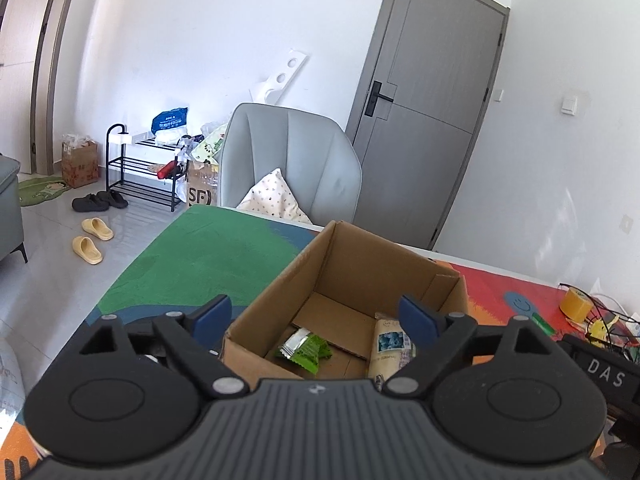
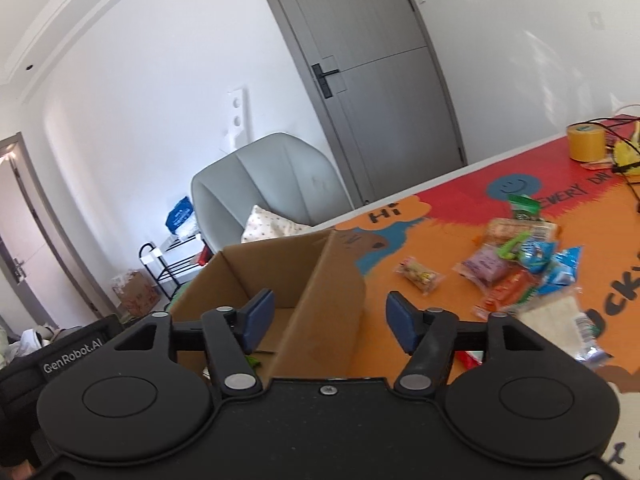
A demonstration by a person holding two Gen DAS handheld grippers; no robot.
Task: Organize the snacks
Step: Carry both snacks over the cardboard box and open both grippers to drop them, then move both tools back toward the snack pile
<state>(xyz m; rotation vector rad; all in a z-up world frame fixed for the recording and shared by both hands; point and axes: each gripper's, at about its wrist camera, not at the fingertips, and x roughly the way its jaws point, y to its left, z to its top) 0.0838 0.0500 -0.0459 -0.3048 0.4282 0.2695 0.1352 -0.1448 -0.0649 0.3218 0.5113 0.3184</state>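
An open cardboard box (image 1: 372, 256) stands on the colourful table mat. Inside it lie a green snack packet (image 1: 306, 350) and a pale packet with a blue picture (image 1: 390, 344). My left gripper (image 1: 316, 318) hovers over the box's near edge, jaws wide open, nothing between them. In the right wrist view the same box (image 2: 320, 280) sits below my right gripper (image 2: 330, 322), which is open and empty above the box's right wall. A heap of loose snack packets (image 2: 520, 264) lies on the mat to the right, with one small packet (image 2: 420, 274) apart from it.
A grey armchair with a dotted cushion (image 1: 288, 160) stands behind the table. A roll of yellow tape (image 2: 586, 142) and black cables (image 2: 624, 168) sit at the far right. A black device marked DAS (image 1: 604, 376) lies right of the box. A grey door (image 1: 432, 92) is behind.
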